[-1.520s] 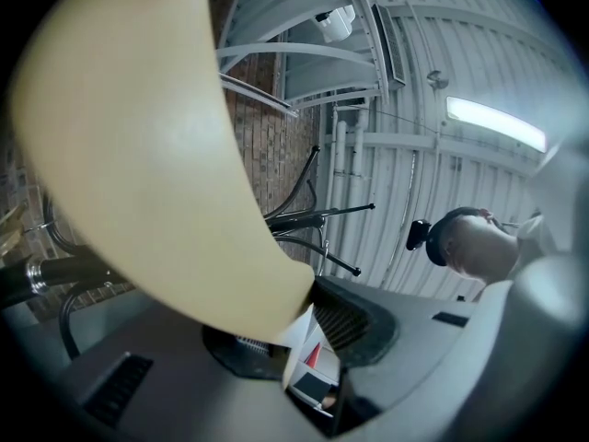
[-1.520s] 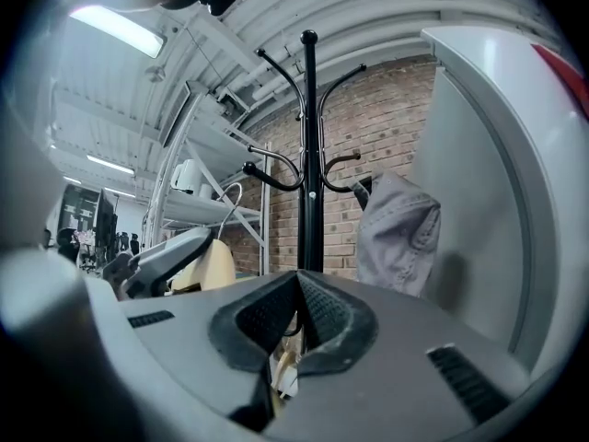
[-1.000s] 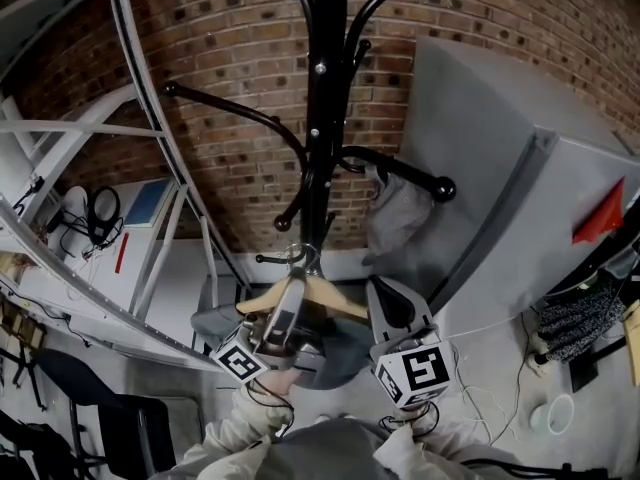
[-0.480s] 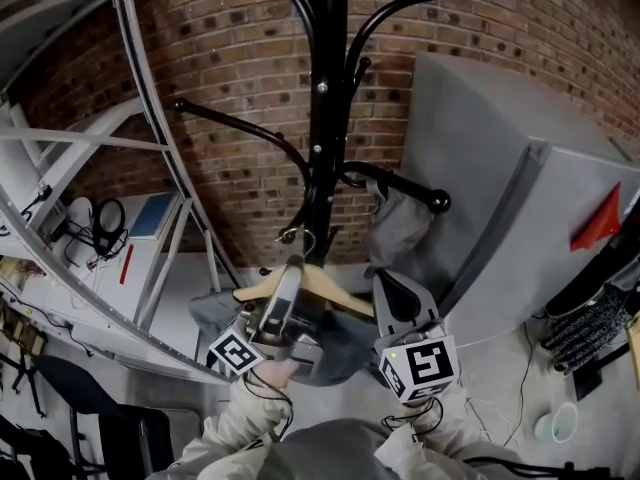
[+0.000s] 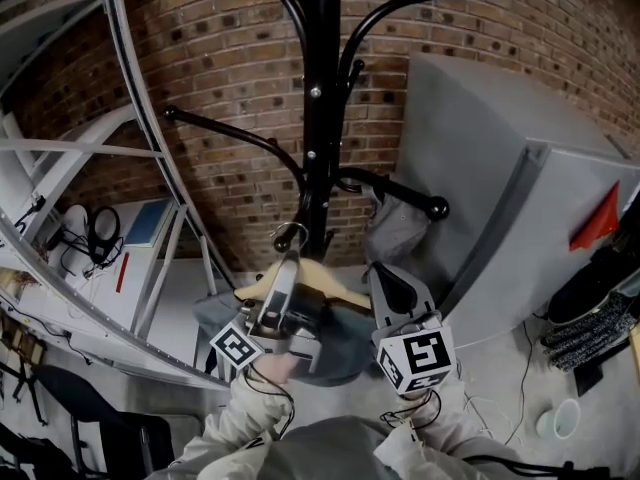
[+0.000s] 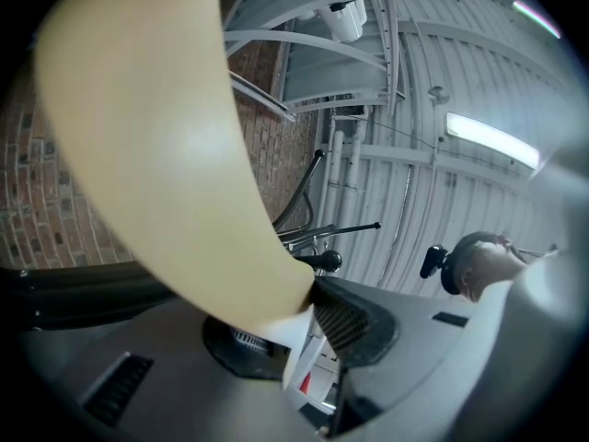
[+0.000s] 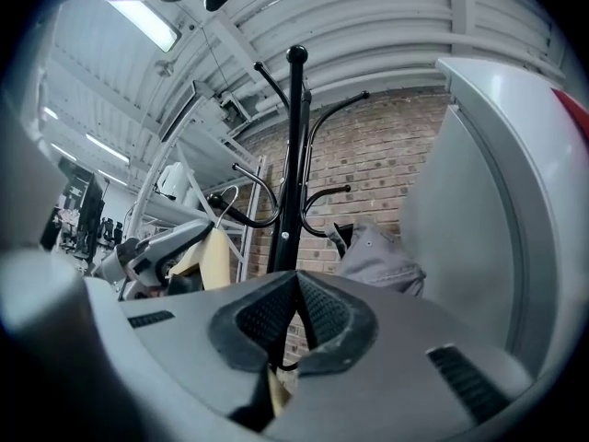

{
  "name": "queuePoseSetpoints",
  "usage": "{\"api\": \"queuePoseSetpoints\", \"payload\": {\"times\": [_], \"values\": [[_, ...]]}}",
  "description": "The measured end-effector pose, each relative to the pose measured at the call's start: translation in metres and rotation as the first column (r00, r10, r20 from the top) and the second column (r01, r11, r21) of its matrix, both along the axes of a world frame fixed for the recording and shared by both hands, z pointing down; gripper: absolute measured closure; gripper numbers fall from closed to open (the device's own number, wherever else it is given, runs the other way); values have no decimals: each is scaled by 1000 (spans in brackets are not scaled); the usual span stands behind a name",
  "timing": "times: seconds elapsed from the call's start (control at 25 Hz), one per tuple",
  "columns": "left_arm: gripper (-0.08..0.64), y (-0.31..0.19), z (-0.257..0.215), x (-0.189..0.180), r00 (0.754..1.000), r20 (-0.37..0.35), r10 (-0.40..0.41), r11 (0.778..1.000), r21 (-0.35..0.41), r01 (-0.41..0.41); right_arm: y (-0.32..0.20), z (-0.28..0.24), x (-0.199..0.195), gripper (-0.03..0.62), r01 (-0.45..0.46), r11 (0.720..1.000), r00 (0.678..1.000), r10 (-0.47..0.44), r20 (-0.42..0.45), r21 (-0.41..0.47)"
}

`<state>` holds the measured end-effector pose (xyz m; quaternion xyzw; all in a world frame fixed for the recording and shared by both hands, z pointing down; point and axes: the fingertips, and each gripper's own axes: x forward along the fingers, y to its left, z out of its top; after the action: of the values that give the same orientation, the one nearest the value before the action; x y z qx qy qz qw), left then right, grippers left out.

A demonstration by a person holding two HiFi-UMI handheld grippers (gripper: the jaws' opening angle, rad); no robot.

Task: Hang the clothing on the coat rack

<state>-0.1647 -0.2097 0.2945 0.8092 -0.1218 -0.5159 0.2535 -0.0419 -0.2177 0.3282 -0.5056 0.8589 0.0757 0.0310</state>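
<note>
A black coat rack [image 5: 318,118] stands before the brick wall. My left gripper [image 5: 283,278] is shut on a wooden hanger [image 5: 322,276]; in the left gripper view the hanger [image 6: 175,155] fills the upper left, against the pad. Its metal hook [image 5: 290,236] is raised just left of the pole, below a curved arm. A blue-grey garment [image 5: 335,353] drapes from the hanger. My right gripper [image 5: 385,278] is beside the hanger's right end, its jaws together. In the right gripper view the rack [image 7: 293,173] stands straight ahead of that gripper [image 7: 296,288].
A grey cloth [image 5: 395,226] hangs from the rack's right lower arm. A big grey cabinet [image 5: 500,198] stands close on the right. White metal shelving [image 5: 130,118] curves along the left, with cables and headphones [image 5: 100,213] on it.
My left gripper has lifted the hanger a little, so its hook is higher and nearer the pole. The right gripper rose alongside it.
</note>
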Motion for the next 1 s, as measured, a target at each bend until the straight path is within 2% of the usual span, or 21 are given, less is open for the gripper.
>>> {"api": "queuePoseSetpoints", "payload": {"times": [0.52,1.0], "values": [[456,-20,23,0,1000,-14,1,998,-59,-2,-5,15,2,569,-9,999,1000,10,13,-47],[456,-40,35,-1,1000,-7,-9,997,-82,8,-6,20,1,569,-7,999,1000,9,24,-51]]}}
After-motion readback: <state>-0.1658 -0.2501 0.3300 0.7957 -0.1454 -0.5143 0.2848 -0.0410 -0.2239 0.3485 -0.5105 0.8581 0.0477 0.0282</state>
